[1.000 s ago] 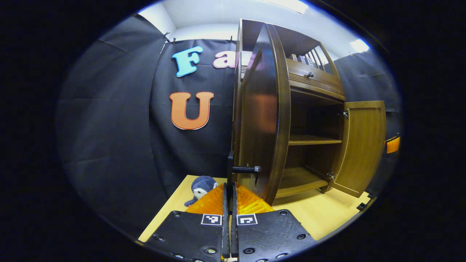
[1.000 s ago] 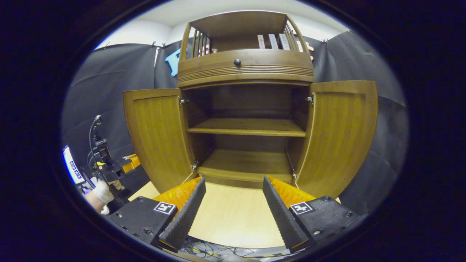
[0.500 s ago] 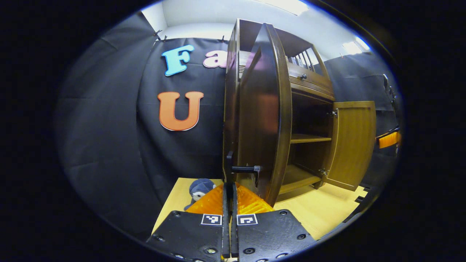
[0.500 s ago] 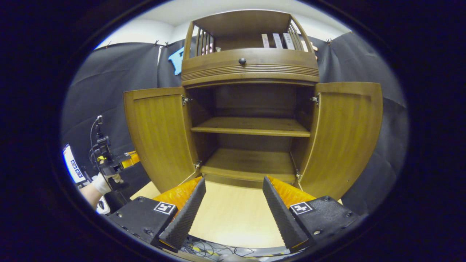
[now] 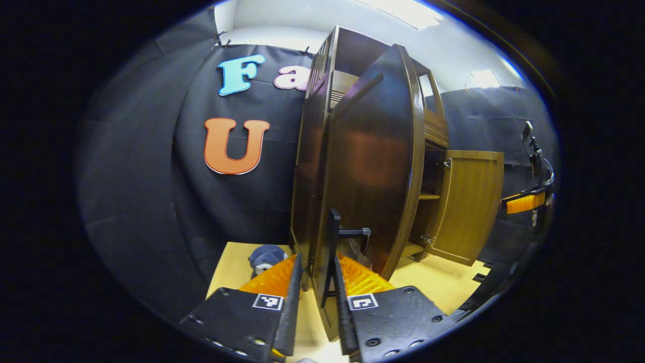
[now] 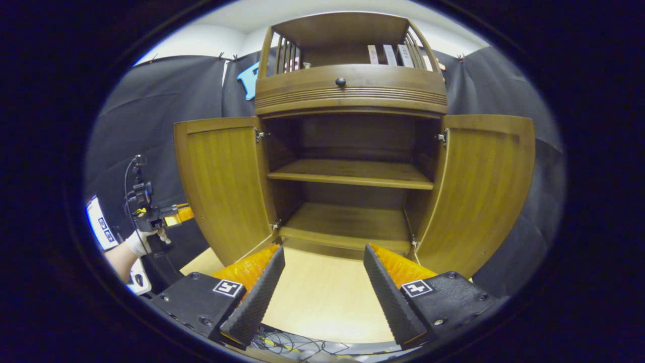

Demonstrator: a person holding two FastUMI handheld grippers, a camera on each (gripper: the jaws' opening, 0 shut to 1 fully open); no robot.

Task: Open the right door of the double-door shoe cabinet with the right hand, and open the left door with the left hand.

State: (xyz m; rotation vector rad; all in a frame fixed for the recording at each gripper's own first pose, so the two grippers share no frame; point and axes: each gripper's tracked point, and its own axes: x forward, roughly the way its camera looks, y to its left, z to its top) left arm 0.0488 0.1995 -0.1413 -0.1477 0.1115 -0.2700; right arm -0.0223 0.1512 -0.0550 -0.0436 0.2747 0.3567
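Loosened since before, left gripper (image 5: 316, 302) straddles left door's (image 5: 370, 166) handle (image 5: 333, 252).

Left gripper (image 5: 316, 302) jaws slightly parted; right gripper (image 6: 322, 287) jaws wide apart, level.

Black cloth walls (image 6: 151, 111) enclose a booth with a pale wood table (image 6: 322, 297), white ceiling (image 5: 322, 25) and ceiling lights (image 5: 403, 7).
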